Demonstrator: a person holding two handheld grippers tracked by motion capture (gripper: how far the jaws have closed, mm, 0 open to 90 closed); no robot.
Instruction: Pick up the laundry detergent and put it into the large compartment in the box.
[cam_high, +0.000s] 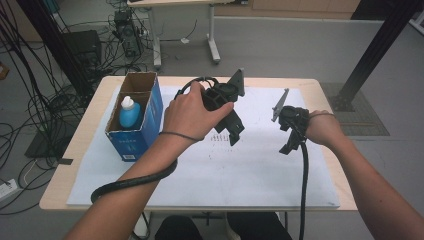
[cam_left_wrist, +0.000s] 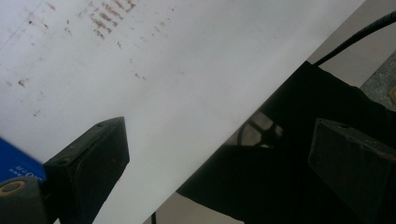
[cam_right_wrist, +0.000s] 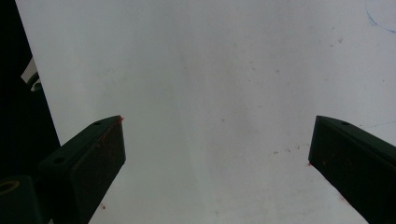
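Left of centre in the high view, the left gripper (cam_high: 231, 131) hovers beside the blue box (cam_high: 136, 125) holding a bottle (cam_high: 129, 112), likely its target. The right gripper (cam_high: 290, 145), right of centre, waits above the white surface (cam_high: 250, 170). Both have fingers spread wide, gripping nothing.

High view looks down; both gripper views hover near the white mat (cam_high: 250, 170)

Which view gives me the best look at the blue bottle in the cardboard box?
The high view: the blue bottle with its white cap stands in the near compartment of the open cardboard box, left of the left claw. The left gripper view catches just a blue corner of the box at its lower left edge, while the right gripper view looks at white table cover.
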